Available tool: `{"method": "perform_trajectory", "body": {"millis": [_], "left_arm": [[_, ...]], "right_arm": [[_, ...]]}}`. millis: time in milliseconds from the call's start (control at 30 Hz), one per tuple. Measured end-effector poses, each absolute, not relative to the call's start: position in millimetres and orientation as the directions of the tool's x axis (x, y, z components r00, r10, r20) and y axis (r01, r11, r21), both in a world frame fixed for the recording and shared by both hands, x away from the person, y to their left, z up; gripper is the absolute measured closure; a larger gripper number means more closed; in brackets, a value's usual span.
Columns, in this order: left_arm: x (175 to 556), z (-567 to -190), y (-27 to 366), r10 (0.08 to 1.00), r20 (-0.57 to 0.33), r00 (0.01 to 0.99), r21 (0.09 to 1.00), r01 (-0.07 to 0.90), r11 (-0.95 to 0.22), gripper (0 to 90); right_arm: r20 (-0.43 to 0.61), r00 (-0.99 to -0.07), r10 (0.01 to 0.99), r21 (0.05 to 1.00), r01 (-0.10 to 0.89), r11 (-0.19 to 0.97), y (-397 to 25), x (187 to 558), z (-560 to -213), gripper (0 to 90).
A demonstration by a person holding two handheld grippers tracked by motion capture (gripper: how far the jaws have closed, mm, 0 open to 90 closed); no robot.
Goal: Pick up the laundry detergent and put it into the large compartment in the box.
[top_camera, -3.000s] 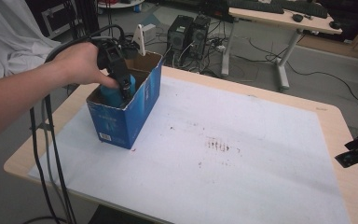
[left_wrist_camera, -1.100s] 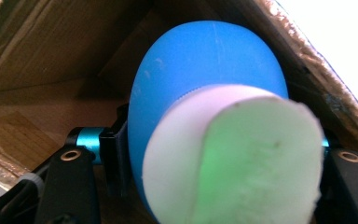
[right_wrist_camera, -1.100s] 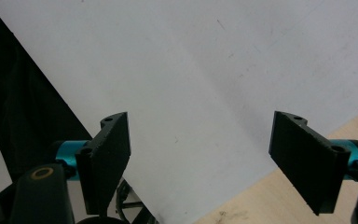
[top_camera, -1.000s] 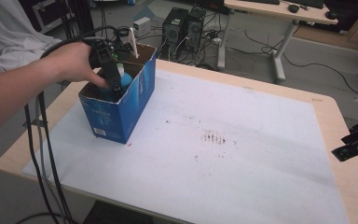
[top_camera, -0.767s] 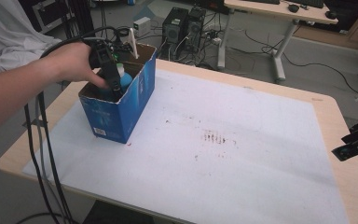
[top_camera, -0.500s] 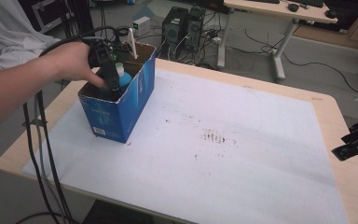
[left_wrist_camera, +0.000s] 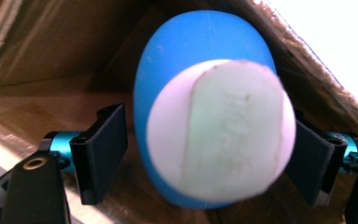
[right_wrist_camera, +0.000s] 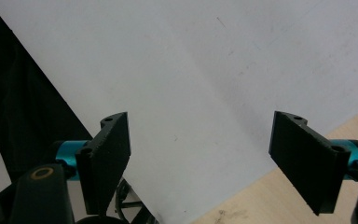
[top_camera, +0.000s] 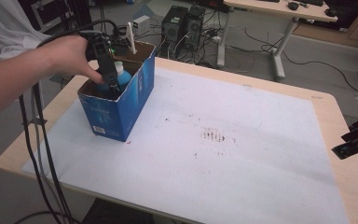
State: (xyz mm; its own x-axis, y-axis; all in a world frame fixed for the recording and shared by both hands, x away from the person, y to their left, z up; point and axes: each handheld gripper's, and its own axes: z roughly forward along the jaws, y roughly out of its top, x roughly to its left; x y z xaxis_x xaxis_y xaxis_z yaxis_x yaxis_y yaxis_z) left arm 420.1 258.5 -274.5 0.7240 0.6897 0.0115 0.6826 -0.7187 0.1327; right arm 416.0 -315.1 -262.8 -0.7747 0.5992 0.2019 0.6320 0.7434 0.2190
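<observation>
- The left gripper [top_camera: 113,85] reached down into the blue box [top_camera: 121,105], which stood at the left side of the table [top_camera: 326,105].
- Its jaws were apart, one on each side of the blue bottle [left_wrist_camera: 200,60] with the white cap [left_wrist_camera: 216,128]. They did not squeeze it.
- The bottle stood inside the box.
- The right gripper [right_wrist_camera: 200,158] hung wide open over the white mat [right_wrist_camera: 205,60], at the right edge of the table.

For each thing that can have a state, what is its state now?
Blue box: upright, top open.
Blue bottle: inside the box, white cap on.
Left gripper: open, jaws on either side of the bottle, one not touching.
Right gripper: open, empty.
</observation>
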Motion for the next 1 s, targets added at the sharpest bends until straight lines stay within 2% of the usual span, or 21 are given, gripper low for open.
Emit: {"method": "perform_trajectory", "body": {"millis": [500, 733, 1000], "left_arm": [[409, -221, 256, 0.657, 0.071, 0.75, 0.195, 0.636, -0.747, 19.5], [405, -199, 232, 0.602, 0.082, 0.795, 0.218, 0.575, -0.789, 19.5], [409, -203, 187, 0.524, 0.071, 0.849, 0.21, 0.501, -0.84, 17.5]], "right_arm": [[0.198, -0.778, 0.597, 0.23, 0.629, 0.743, -317, 413, -261, 20.0], [0.184, -0.785, 0.592, 0.236, 0.62, 0.748, -314, 410, -258, 20.0], [0.168, -0.784, 0.597, 0.251, 0.62, 0.743, -311, 408, -255, 20.0]]}}
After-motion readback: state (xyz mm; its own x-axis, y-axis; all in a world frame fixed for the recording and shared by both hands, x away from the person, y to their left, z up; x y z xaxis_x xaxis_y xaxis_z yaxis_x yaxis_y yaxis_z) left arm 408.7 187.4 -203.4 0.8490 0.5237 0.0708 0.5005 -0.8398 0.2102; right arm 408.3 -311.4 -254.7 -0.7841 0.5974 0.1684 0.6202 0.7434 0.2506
